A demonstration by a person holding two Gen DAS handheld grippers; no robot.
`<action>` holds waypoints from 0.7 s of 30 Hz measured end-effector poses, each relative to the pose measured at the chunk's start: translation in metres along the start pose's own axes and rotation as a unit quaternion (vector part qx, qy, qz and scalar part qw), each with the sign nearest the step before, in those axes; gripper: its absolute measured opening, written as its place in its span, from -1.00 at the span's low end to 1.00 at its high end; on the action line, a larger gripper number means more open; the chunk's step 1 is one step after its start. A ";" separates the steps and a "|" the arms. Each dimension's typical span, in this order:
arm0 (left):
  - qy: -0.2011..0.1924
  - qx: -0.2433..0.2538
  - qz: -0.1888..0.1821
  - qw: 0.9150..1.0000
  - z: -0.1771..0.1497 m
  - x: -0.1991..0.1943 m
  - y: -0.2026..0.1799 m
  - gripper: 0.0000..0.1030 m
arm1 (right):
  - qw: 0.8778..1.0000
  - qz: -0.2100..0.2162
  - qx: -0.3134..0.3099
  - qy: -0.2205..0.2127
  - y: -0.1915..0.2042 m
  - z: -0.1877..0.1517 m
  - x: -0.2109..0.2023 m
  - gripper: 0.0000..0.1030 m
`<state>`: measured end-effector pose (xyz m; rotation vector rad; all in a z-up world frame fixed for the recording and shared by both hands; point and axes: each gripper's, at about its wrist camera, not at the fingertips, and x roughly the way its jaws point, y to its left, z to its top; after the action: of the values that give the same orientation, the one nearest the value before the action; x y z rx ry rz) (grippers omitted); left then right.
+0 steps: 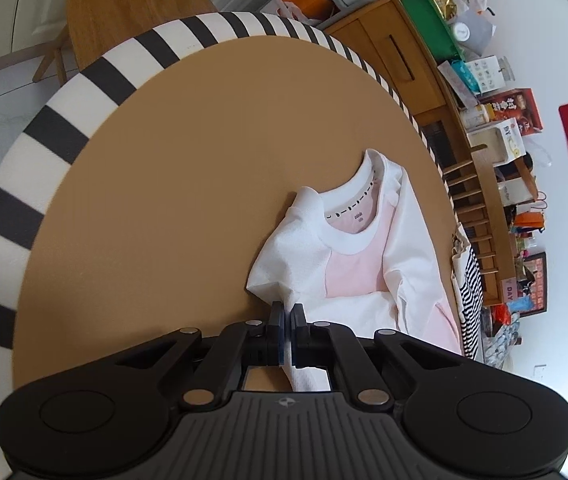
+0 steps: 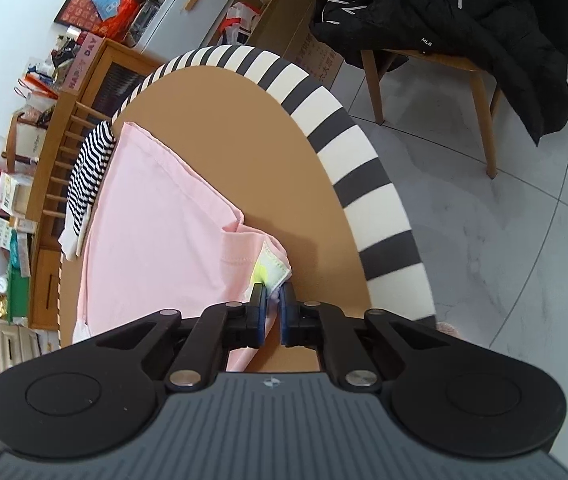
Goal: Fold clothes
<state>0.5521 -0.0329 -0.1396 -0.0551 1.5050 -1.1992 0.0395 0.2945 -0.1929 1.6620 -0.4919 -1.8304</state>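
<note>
both grippers, left gripper (image 1: pixel 287 314) and right gripper (image 2: pixel 271 294), clamp the pink-and-white shirt (image 1: pixel 368 264)'s near edge; its length runs away from them

I see a round tan table (image 1: pixel 164 200) with a black-and-white striped rim (image 1: pixel 96 80). Beyond it stands a wooden chair (image 1: pixel 124 4); a cluttered wooden sideboard (image 1: pixel 396 48) lines the right wall. A black jacket (image 2: pixel 464 20) covers another chair (image 2: pixel 480 76).
</note>
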 end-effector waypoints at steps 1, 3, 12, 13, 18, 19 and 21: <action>0.003 -0.003 0.000 1.000 -0.003 -0.004 0.003 -0.95 | 1.000 -0.002 -0.001 0.003 -0.001 -0.001 -0.003 -0.88; 0.008 -0.011 0.000 1.000 -0.011 -0.015 0.008 -0.95 | 1.000 -0.006 0.001 0.009 -0.005 -0.003 -0.011 -0.88; 0.013 -0.057 -0.053 0.997 -0.015 -0.076 0.001 -0.94 | 0.998 0.057 0.010 0.024 0.028 0.011 -0.052 -0.88; 0.012 -0.056 -0.060 0.997 -0.008 -0.076 -0.010 -0.94 | 0.997 0.071 -0.002 0.021 0.042 0.019 -0.051 -0.88; 0.022 -0.068 -0.077 0.994 0.041 -0.039 -0.071 -0.94 | 0.992 0.108 -0.065 0.003 0.128 0.072 -0.013 -0.88; 0.025 -0.075 -0.075 0.994 0.053 -0.026 -0.083 -0.94 | 0.992 0.104 -0.076 -0.001 0.145 0.085 0.002 -0.88; 0.026 -0.102 -0.052 0.993 0.073 0.012 -0.101 -0.94 | 0.991 0.093 -0.093 -0.007 0.178 0.109 0.037 -0.88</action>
<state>0.5467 -0.1343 -0.0662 -0.2433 1.6842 -1.1309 -0.0350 0.1242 -0.0914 1.4313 -0.4506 -1.6980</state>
